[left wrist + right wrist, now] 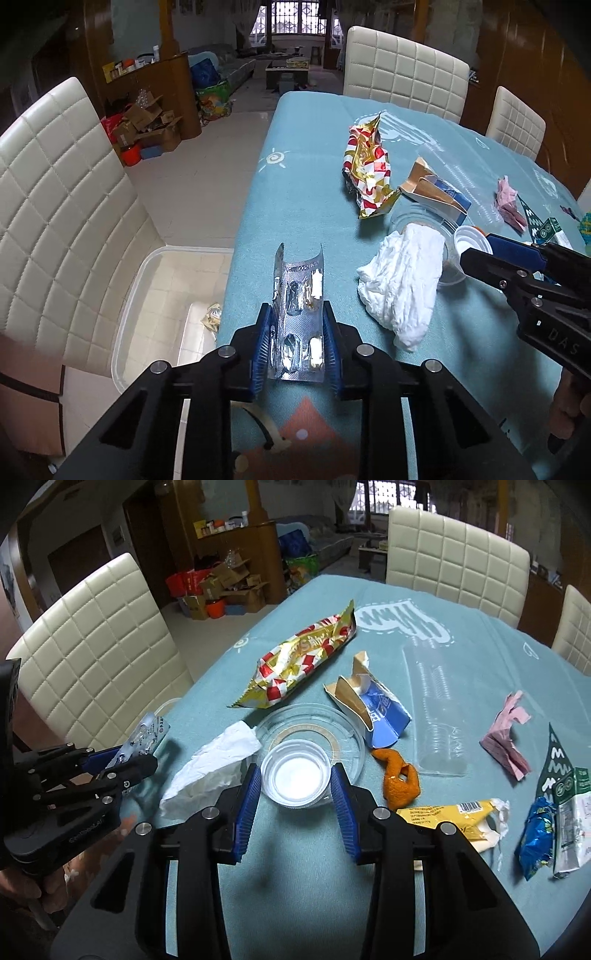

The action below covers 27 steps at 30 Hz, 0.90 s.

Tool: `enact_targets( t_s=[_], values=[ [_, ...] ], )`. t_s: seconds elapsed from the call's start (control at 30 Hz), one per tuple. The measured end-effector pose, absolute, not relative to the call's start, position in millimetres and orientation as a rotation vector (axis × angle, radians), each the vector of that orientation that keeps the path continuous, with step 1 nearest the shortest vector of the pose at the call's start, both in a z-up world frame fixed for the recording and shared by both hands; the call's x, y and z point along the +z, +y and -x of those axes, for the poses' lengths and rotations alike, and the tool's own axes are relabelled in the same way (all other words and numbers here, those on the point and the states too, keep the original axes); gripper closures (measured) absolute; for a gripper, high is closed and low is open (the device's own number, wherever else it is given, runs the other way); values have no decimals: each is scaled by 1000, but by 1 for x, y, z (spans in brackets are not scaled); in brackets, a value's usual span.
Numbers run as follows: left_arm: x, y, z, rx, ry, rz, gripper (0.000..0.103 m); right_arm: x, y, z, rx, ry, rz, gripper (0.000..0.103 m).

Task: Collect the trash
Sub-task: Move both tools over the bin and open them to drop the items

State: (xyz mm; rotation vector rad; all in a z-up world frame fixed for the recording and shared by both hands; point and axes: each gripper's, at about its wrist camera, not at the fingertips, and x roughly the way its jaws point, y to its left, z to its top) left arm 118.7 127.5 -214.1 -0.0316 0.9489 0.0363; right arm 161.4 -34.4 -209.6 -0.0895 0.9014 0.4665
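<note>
My left gripper (297, 321) is shut on a silver pill blister pack (299, 317), held above the table's left edge; it also shows in the right wrist view (146, 738). My right gripper (295, 775) has its blue pads on either side of a white bottle cap (295, 777), also seen in the left wrist view (471, 240). A crumpled white tissue (402, 284) lies between the grippers. A red and gold snack wrapper (299, 661) and a torn blue carton (373, 709) lie farther back.
A clear plastic bin (147, 295) stands on the floor left of the table, with a scrap inside. Clear lid (317, 723), orange peel (400, 779), yellow wrapper (450, 812), pink paper (506, 738), blue and green packets (546, 812) lie on the teal tablecloth (480, 646). White chairs surround it.
</note>
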Motion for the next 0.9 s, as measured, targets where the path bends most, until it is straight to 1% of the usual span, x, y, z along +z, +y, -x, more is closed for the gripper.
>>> enact_targets(
  t_s=[0.37, 0.9],
  values=[
    [-191, 149, -90, 94, 887, 34, 77, -179, 7, -137, 571, 807, 149, 61],
    [-190, 240, -63, 265, 878, 104, 77, -173, 117, -121, 788, 770, 259, 61]
  ],
)
